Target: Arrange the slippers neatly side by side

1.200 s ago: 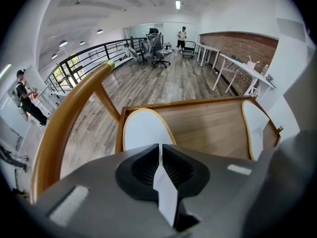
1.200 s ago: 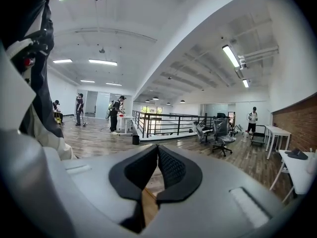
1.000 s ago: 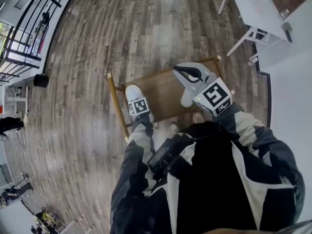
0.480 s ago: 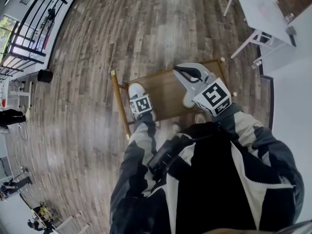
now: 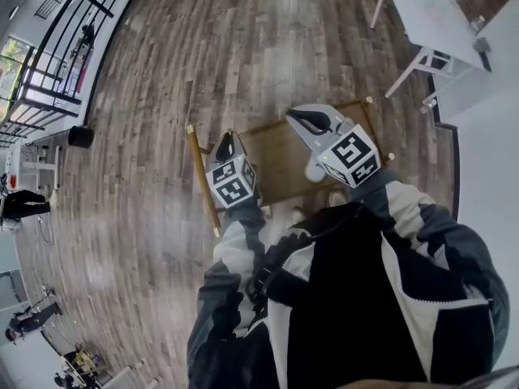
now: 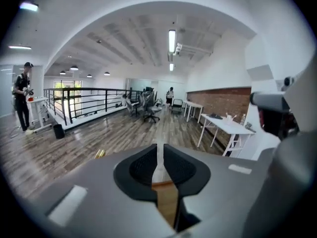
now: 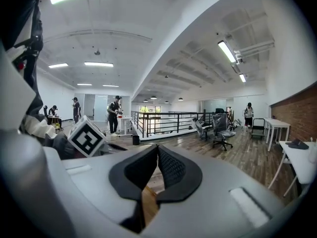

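Note:
A low wooden platform [image 5: 276, 156] stands on the plank floor in the head view. One white slipper [image 5: 314, 169] lies on its right part, half hidden under my right gripper [image 5: 309, 121], which hangs above it, shut and empty. The other slipper is hidden behind my left gripper [image 5: 225, 146], which is raised over the platform's left end. The left jaws have just been closing; a thin slit stays between the pads, with nothing in it. In the left gripper view [image 6: 159, 157] only floor and wood show through the slit. In the right gripper view [image 7: 156, 158] the pads meet.
A white table [image 5: 430, 14] stands at the far right by a white wall. A black railing [image 5: 65, 39] and a black bin [image 5: 79, 136] are at the left. Office chairs [image 6: 148, 105] and people stand far off.
My left gripper has lifted off the left slipper and risen toward the camera, now covering it. The right gripper has stayed where it was.

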{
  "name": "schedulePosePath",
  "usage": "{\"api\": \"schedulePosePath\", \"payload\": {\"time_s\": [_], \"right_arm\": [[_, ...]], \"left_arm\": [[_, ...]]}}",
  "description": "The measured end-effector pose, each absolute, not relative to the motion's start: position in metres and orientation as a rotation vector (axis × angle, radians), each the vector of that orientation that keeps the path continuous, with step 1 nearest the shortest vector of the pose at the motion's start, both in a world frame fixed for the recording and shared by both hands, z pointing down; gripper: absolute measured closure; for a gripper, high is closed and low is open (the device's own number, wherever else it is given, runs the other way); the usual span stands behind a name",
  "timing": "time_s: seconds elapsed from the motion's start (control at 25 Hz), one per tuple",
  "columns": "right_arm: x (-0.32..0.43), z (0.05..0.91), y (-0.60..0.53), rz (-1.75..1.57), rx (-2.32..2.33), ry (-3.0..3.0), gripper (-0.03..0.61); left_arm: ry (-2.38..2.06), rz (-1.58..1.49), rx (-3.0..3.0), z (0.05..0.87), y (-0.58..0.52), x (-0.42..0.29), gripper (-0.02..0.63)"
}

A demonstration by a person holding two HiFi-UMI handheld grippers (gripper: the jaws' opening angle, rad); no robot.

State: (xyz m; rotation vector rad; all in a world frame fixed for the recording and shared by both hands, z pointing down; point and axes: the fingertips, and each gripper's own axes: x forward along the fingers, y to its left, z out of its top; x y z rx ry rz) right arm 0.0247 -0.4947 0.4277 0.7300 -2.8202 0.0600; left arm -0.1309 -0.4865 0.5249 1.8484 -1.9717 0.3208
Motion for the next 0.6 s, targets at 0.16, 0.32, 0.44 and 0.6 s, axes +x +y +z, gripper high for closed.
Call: {"api": "schedulePosePath", "payload": {"time_s": [0.16, 0.32, 0.44, 0.6], "right_arm": [[0.03, 0.434, -0.502, 0.112, 0.788, -2.793, 0.565], [0.034, 0.433, -0.505, 0.111, 0.811, -2.782, 0.566], [0.032, 0.432, -0.504, 0.108, 0.817, -2.785, 0.566], [0.036, 0.437, -0.505, 0.119, 0.838, -2.769, 0.566]], "left_arm": [[-1.997, 0.229, 2.051, 0.464, -0.486, -0.101, 0.601], [-1.96, 0.211, 2.217, 0.432, -0.485, -0.07, 0.601], [-1.92, 0.222, 2.299, 0.422, -0.481, -0.057, 0.603], [-1.882, 0.24, 2.316, 0.426, -0.48, -0.053, 0.603]]}}
